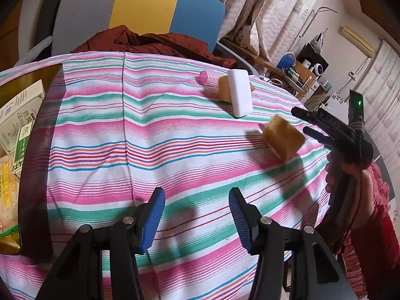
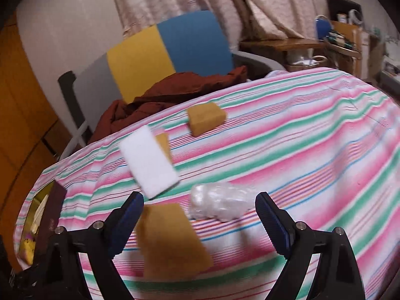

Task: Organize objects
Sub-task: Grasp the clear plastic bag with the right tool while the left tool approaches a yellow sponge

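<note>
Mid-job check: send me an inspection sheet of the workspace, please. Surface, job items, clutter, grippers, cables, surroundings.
Surface: striped pink, green and white tablecloth, wrinkled.
Job's things: three tan sponge blocks, nearest, far, third partly under white foam block; crumpled clear plastic wrap; pink-capped tube.
Clutter: dark-rimmed box of packets at the left edge.
Grippers: left gripper open, empty; right gripper open, above the nearest sponge.
Cables: nothing seen.
Surroundings: grey, yellow and blue chair with rust-red cloth, curtains.
</note>
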The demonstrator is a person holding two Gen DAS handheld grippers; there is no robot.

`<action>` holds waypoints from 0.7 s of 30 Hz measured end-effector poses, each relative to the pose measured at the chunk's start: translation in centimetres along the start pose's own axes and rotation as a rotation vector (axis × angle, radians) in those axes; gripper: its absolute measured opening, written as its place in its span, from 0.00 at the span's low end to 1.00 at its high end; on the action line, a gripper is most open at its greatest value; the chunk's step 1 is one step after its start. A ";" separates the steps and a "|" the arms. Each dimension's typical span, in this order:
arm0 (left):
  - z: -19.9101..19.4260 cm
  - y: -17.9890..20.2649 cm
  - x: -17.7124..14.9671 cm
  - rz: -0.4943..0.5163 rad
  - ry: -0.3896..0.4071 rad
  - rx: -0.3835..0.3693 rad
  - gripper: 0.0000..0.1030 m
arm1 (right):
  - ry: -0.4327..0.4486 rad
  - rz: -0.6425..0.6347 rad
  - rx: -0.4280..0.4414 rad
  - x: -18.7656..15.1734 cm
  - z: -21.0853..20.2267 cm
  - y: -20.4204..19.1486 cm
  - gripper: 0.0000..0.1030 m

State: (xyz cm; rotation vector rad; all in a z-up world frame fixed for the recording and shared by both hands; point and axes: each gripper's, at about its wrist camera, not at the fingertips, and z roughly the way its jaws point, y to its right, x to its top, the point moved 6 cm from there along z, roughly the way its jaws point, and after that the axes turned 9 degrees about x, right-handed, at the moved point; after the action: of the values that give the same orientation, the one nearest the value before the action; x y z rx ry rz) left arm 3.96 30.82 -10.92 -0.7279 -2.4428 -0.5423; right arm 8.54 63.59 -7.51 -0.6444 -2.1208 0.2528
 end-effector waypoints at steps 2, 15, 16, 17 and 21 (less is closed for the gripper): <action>-0.1 0.1 0.0 0.000 0.002 0.003 0.52 | 0.000 0.020 -0.012 -0.1 0.0 0.7 0.89; 0.2 1.3 0.2 0.026 0.000 0.003 0.52 | -0.008 0.014 0.361 -2.8 -0.6 -6.3 0.89; 0.1 1.3 0.2 0.030 0.004 0.005 0.52 | 0.044 0.027 0.316 -1.9 -1.0 -5.5 0.89; 0.0 1.3 0.2 0.029 0.009 0.004 0.52 | 0.078 0.032 0.262 -1.4 -1.3 -4.6 0.89; 0.1 1.3 0.3 0.015 0.007 -0.003 0.52 | 0.080 0.029 0.011 0.4 -0.3 0.2 0.89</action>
State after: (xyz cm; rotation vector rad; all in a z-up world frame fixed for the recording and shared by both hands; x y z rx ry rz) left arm 4.48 32.00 -10.53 -0.7442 -2.4280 -0.5423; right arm 8.67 63.92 -7.14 -0.6681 -2.0336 0.2508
